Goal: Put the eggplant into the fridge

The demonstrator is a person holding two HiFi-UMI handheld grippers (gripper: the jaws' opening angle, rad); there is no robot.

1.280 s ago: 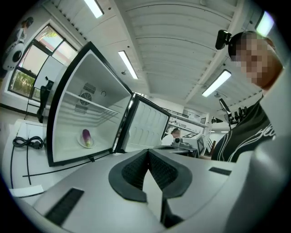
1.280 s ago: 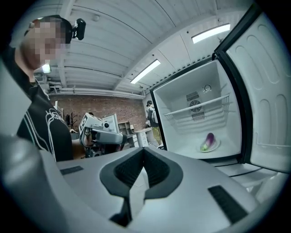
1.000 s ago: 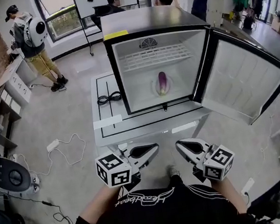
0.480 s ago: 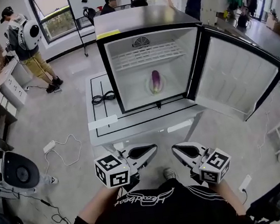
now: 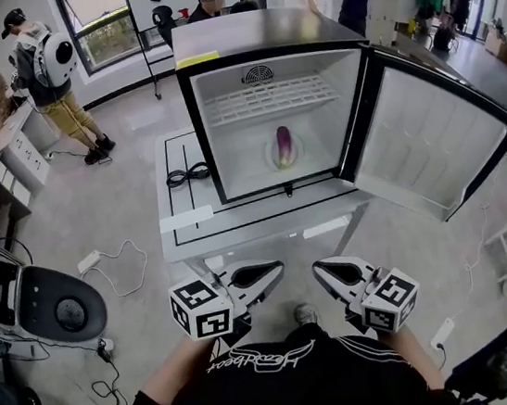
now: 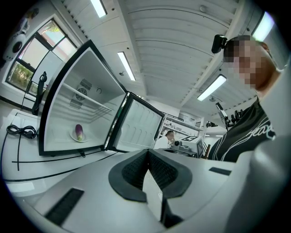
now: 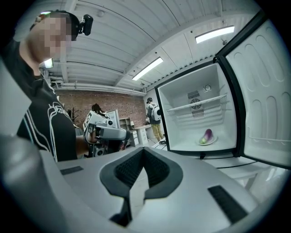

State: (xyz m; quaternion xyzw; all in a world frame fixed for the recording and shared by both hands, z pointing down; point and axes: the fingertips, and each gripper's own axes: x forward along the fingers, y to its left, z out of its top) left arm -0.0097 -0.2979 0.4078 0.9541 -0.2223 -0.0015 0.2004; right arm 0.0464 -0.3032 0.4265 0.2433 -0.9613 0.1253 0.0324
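Note:
A purple eggplant [image 5: 284,146] lies on a small white plate [image 5: 273,159] on the floor of the open fridge [image 5: 257,30], which stands on a white table [image 5: 193,238]. The fridge door [image 5: 432,139] is swung wide to the right. Both grippers hang close to my body, well short of the table. The left gripper [image 5: 278,269] is shut with nothing in it, and so is the right gripper [image 5: 323,269]. The left gripper view has its closed jaws [image 6: 148,153] with the eggplant [image 6: 79,131] far off. The right gripper view shows the same [image 7: 143,150], eggplant [image 7: 207,134] beyond.
A coiled black cable [image 5: 186,174] lies on the table left of the fridge. A wire shelf [image 5: 267,99] spans the fridge's upper half. A round grey machine [image 5: 54,314] and a white power strip [image 5: 89,263] are on the floor at left. Several people stand behind.
The grey machine on the floor at left has come further into view. Both grippers, the eggplant and the fridge door stay where they were.

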